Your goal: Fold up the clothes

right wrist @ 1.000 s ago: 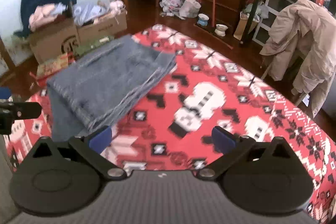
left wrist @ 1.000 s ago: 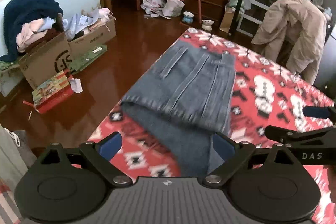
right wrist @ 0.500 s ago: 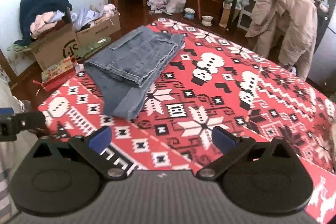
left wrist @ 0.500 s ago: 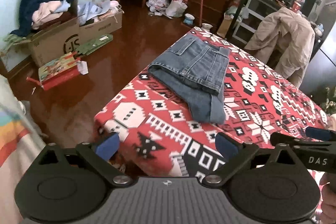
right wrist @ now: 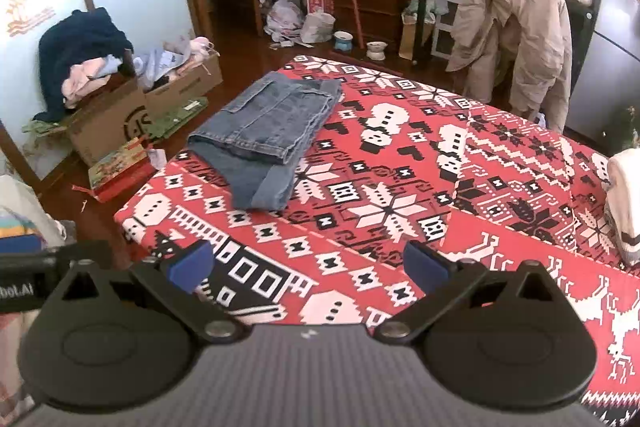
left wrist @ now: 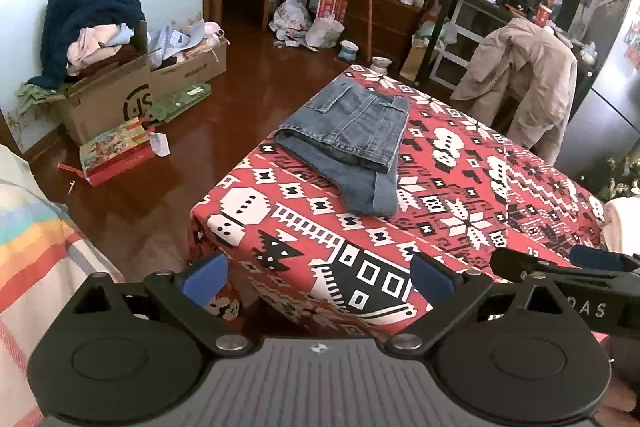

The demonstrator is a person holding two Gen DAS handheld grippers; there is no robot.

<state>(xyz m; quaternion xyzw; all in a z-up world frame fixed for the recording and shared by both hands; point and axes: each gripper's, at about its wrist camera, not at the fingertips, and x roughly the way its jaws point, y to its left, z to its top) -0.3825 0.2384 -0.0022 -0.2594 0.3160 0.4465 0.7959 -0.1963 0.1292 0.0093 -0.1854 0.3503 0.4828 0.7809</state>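
Near the worktop's far left corner, we see the jeans [left wrist: 352, 143] lying folded in layers on the red cloth [left wrist: 460, 187], one cuffed end sticking out toward us. Left gripper [left wrist: 318, 277] and right gripper [right wrist: 306, 265] hover over the near edge, well apart from the jeans, jaws spread wide, holding nothing. Risk, as we judge it: jeans sit close to the left edge, so a careless tug could slide them off or undo the layers.

The folded jeans [left wrist: 352, 135] are faded blue denim, lying on a red table [left wrist: 460, 187] cloth patterned with white and black snowflakes and geometric bands (a white deer shows near right). Both claws carry blue pads [right wrist: 190, 267] on black frames; the far coat [right wrist: 516, 35] is beige.
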